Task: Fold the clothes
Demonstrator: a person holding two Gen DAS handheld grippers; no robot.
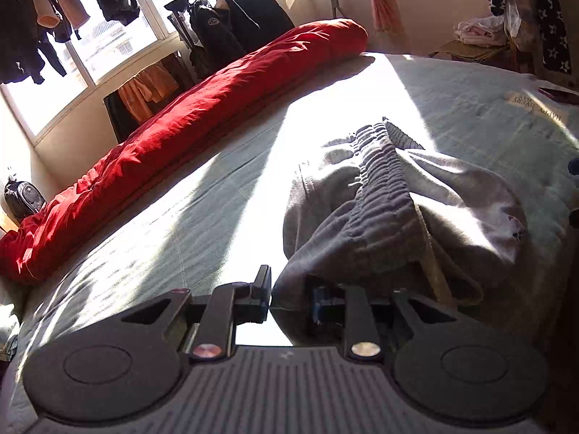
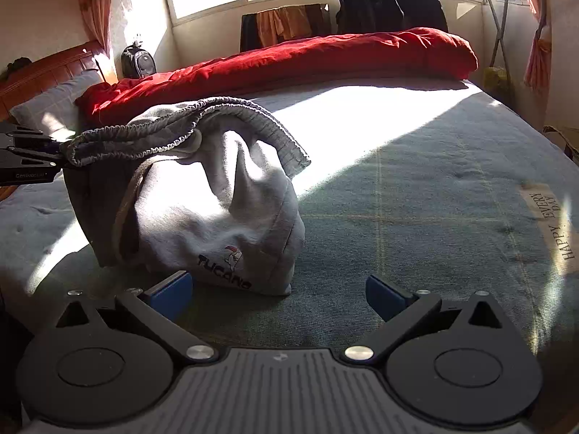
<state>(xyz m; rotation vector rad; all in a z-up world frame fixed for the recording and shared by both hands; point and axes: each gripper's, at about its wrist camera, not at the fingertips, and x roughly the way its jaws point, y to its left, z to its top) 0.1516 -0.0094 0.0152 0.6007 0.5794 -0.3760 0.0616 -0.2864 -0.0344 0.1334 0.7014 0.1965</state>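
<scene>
**Jaws: left clamped on sweatpants, right spread wide**

Jaws of left gripper [image 1: 287,298] pinch the waistband of grey sweatpants [image 2: 217,202], lifting that edge off the bed [image 2: 416,195]; rest of garment sits bunched on the bedspread w/ logo facing the right gripper [image 2: 278,294]. Right jaws wide apart, nothing btwn them, hovering just in front of the pants' lower edge. Beyond: red duvet [image 2: 289,59] rolled along far side of bed, then clothes rack [image 2: 391,0] by the window.
</scene>
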